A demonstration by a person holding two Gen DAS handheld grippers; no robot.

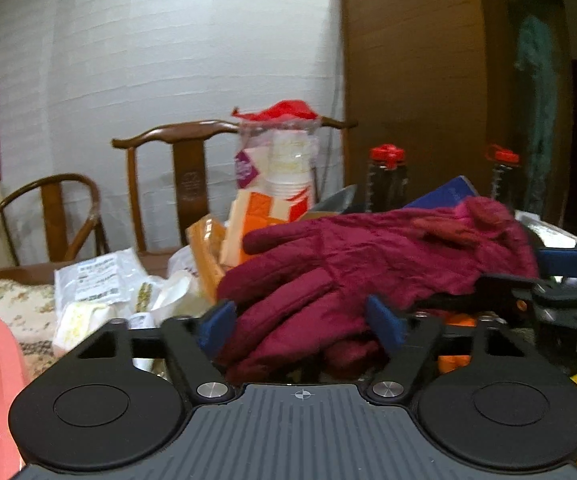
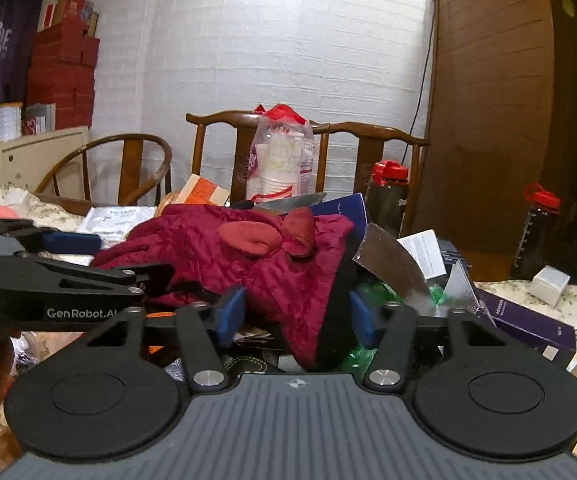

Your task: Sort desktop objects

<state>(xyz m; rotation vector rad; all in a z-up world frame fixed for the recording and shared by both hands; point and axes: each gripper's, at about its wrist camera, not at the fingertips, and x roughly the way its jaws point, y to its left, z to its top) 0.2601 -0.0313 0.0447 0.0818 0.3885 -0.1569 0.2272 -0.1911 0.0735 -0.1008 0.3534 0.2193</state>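
Your left gripper [image 1: 302, 322] pinching the maroon glove's [image 1: 368, 264] finger end, your right gripper [image 2: 296, 314] clamped on its black cuff — glove lying atop the desk clutter, paper cups [image 2: 278, 168] behind.

Glove [image 1: 368, 264]: quilted maroon cloth, matt, crinkled; fleecy ear patches [image 2: 248, 238]. Chairs [image 1: 184, 176]: brown wood, glossy varnish. Cup sleeve [image 2: 280, 160]: clear crinkly plastic over paper cups. Foil pack [image 2: 392, 268]: shiny metallic. Gripper pads [image 2: 228, 312]: matt blue; arms matt black plastic.
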